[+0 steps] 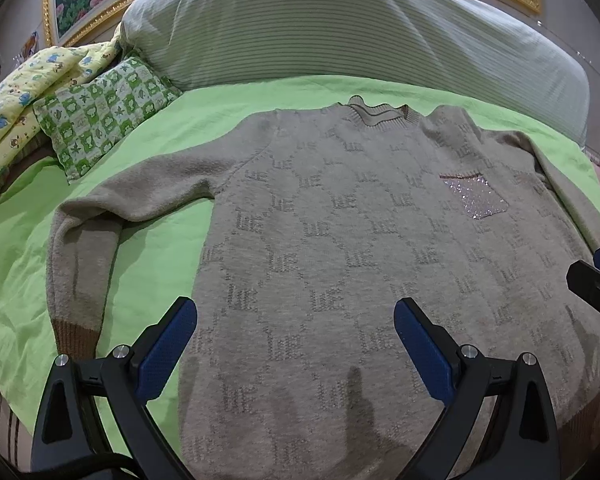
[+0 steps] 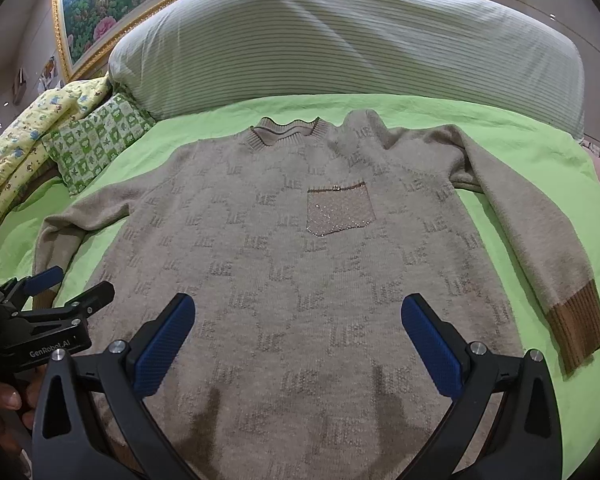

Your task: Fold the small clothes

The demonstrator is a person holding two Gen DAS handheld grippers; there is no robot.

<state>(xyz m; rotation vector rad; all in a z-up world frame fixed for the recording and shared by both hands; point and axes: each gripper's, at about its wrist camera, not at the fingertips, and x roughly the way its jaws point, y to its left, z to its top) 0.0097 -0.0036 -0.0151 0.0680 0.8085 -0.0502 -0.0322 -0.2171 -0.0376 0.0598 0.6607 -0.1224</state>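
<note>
A beige knit sweater [image 1: 340,240] with a woven letter pattern and a sparkly chest pocket [image 1: 472,196] lies flat, front up, on a green sheet [image 1: 152,248], neck toward the pillow. It also shows in the right wrist view [image 2: 300,264], pocket [image 2: 339,212] included. Its left sleeve [image 1: 84,248] bends down to a brown cuff. Its right sleeve [image 2: 540,248] ends in a brown cuff [image 2: 576,324]. My left gripper [image 1: 296,332] is open and empty above the sweater's lower left body. My right gripper [image 2: 298,328] is open and empty above the lower right body.
A large striped pillow [image 1: 340,28] lies across the head of the bed. A green checked cushion [image 1: 100,116] and a yellow printed quilt [image 1: 16,120] lie at the back left. A gold-framed painting [image 2: 100,12] hangs behind. The other gripper shows at each view's side.
</note>
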